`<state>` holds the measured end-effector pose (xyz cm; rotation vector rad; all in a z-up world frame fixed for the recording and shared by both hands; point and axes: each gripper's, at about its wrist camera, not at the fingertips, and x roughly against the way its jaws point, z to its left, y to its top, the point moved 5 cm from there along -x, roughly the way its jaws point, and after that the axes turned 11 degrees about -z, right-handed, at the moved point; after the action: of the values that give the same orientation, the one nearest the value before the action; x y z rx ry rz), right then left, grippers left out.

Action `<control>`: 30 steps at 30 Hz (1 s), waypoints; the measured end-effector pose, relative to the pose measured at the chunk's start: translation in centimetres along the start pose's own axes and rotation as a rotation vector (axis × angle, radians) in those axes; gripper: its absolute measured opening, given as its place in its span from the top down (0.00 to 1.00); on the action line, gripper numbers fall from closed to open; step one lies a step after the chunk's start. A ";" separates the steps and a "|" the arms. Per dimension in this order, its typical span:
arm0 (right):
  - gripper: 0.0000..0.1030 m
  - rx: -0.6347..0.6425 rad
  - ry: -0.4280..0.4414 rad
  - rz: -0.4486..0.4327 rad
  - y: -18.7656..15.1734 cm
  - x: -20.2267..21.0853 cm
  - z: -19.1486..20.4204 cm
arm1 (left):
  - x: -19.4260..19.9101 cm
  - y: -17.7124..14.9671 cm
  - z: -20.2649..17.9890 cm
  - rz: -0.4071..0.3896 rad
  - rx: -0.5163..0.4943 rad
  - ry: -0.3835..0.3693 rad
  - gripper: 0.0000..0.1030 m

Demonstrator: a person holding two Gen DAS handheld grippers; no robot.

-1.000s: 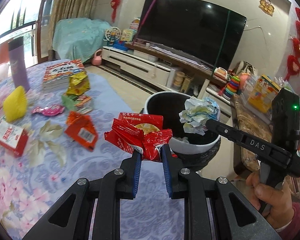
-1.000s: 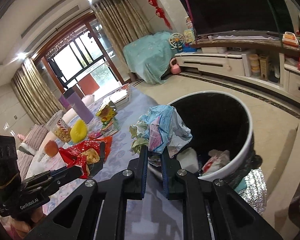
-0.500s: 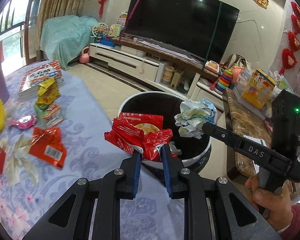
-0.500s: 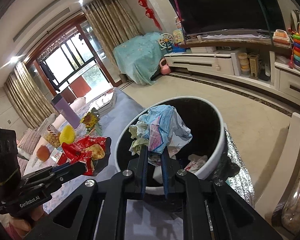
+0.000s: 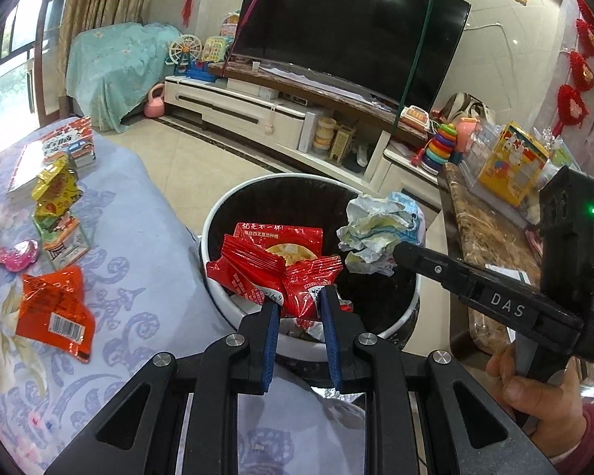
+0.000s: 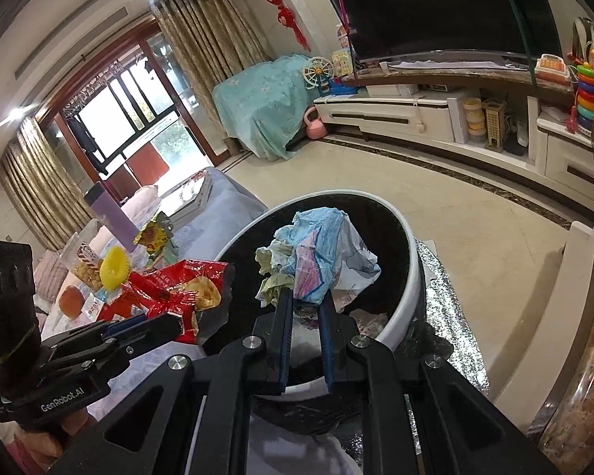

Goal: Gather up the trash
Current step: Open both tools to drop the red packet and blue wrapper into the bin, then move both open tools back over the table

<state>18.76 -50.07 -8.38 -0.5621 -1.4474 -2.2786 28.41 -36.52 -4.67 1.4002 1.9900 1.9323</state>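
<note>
Red wrapper (image 5: 275, 267), crumpled paper (image 6: 316, 261) now over bin (image 5: 217, 213), jaws clamped.

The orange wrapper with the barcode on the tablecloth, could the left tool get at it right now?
Probably not yet: the left tool is shut on a red snack bag over the bin. The orange wrapper lies uncovered on the tablecloth, so once the bag drops, nothing blocks it.

Red snack wrapper (image 5: 275, 271): crumpled, held above bin's 8 o'clock rim.
Paper wad (image 5: 380, 233): crumpled blue-white, held over bin's 2 o'clock.
Bin (image 5: 233, 308): round, white-rimmed, black-lined, partly filled.
</note>
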 end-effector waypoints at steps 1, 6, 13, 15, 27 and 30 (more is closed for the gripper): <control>0.88 0.001 -0.002 0.002 0.1 0.0 0.0 | -0.4 0.0 0.0 0.006 0.000 0.001 0.81; 0.88 0.007 -0.011 0.014 0.3 -0.3 -0.4 | -1.6 0.2 -0.2 0.018 0.002 0.000 0.80; 0.84 0.008 -0.027 0.029 0.6 -0.8 -0.9 | -2.2 0.5 -0.6 0.018 -0.004 -0.005 0.75; 0.81 0.004 -0.031 0.031 0.7 -0.8 -1.1 | -2.1 0.5 -0.7 0.017 -0.006 -0.001 0.71; 0.23 -0.049 -0.016 -0.021 1.2 0.9 -0.9 | 2.1 -0.9 0.8 -0.024 0.021 0.028 0.48; 0.22 -0.052 0.007 -0.031 1.1 1.1 0.3 | 4.4 -1.9 2.1 -0.042 0.048 0.046 0.48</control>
<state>18.42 -50.33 -6.86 -0.5502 -1.4066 -2.3457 26.01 -31.91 -4.33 1.3245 2.0822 1.9289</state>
